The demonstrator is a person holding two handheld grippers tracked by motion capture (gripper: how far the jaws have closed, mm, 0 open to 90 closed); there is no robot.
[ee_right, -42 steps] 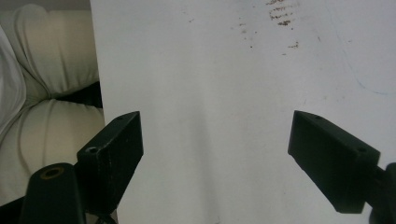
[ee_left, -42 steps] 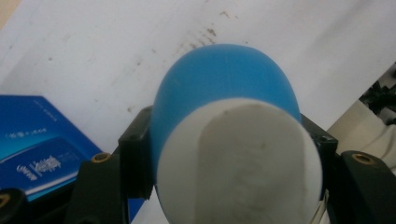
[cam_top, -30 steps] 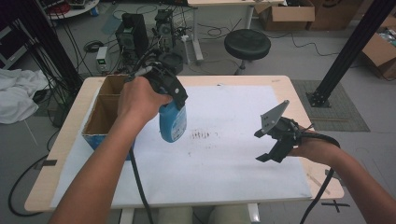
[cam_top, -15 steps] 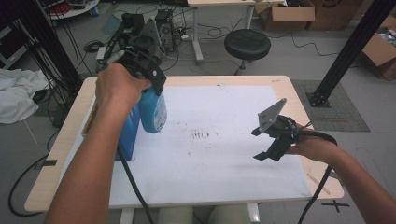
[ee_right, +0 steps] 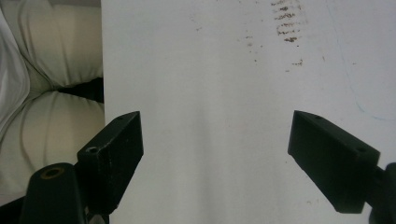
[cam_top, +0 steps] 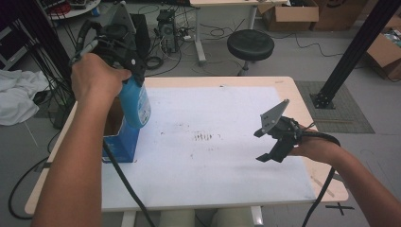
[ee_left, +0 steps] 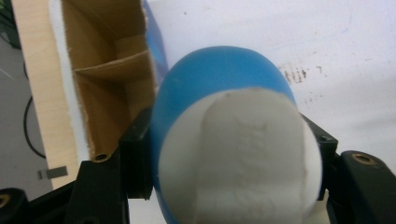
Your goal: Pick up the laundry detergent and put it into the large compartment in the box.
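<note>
Workshop floor with cables, a black round stool [cam_top: 250, 45] at 12 o'clock and cardboard cartons beyond; in front, a pale wooden table [cam_top: 312, 101] covered by a white sheet [cam_top: 227, 118] smudged with dark marks near its centre. At the table's 9 o'clock stands an open blue cardboard box with brown inner dividers [cam_top: 120, 142]. Change since a second ago: the left gripper [cam_top: 135, 78], pinching a blue plastic bottle with a white label [cam_top: 135, 104], has travelled from near the middle of the sheet toward 9 o'clock and risen; the bottle now hangs neck-up right over the box's near edge, clear of the sheet. In the left gripper view the jaws press on both flanks of the bottle [ee_left: 233, 140], with a divided compartment [ee_left: 107, 93] showing just beside it. The right gripper [cam_top: 270, 145] has stayed at 3 o'clock, jaws spread wide over bare sheet, holding nothing. Judgement: transport is nearly done; what remains is lining the bottle up with a compartment and lowering it in.
</note>
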